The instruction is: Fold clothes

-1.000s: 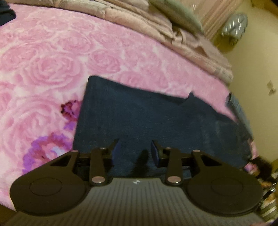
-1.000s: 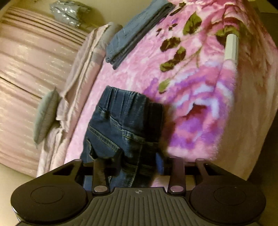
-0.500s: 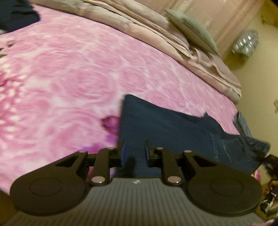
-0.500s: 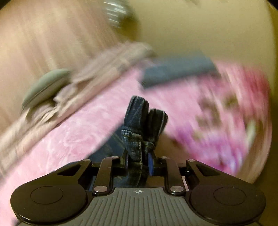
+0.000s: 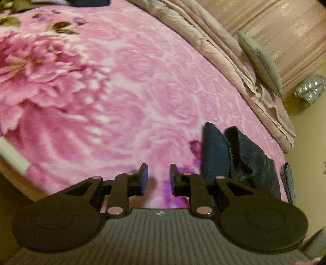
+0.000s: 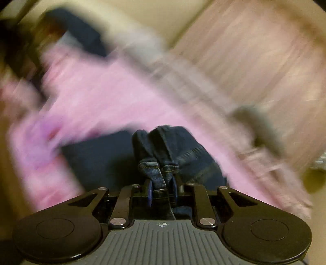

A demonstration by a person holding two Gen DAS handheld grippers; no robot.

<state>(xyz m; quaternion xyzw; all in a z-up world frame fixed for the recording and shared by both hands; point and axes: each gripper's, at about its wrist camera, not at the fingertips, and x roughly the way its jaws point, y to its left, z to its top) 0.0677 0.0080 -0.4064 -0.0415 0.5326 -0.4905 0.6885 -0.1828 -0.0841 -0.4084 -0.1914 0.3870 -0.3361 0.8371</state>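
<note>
The right claw [image 6: 161, 188] is clenched on a bunched hem of the dark jeans [image 6: 163, 155], which trail onto the pink floral blanket [image 5: 126, 85] on the bed. The left claw [image 5: 158, 179] is released and empty, the jeans just beside it.

1 pair of dark blue denim jeans [image 5: 246, 155], bunched, w/ 2 hemmed edges side by side in the right wrist view. 1 pink rose-print plush blanket [image 5: 126, 85]. 1 grey-green flat cushion [image 5: 260, 61]. 1 stack of beige-pink folded bedding [image 5: 224, 55] along the far edge; layers too creased to count. 1 shiny silver crinkled object [image 5: 309, 89] on the floor. 1 dark navy folded garment [image 5: 89, 2] at the top edge. 2 black two-finger grippers: 1 left gripper [image 5: 156, 178], 1 right gripper [image 6: 161, 188], 2 blue pads each.
</note>
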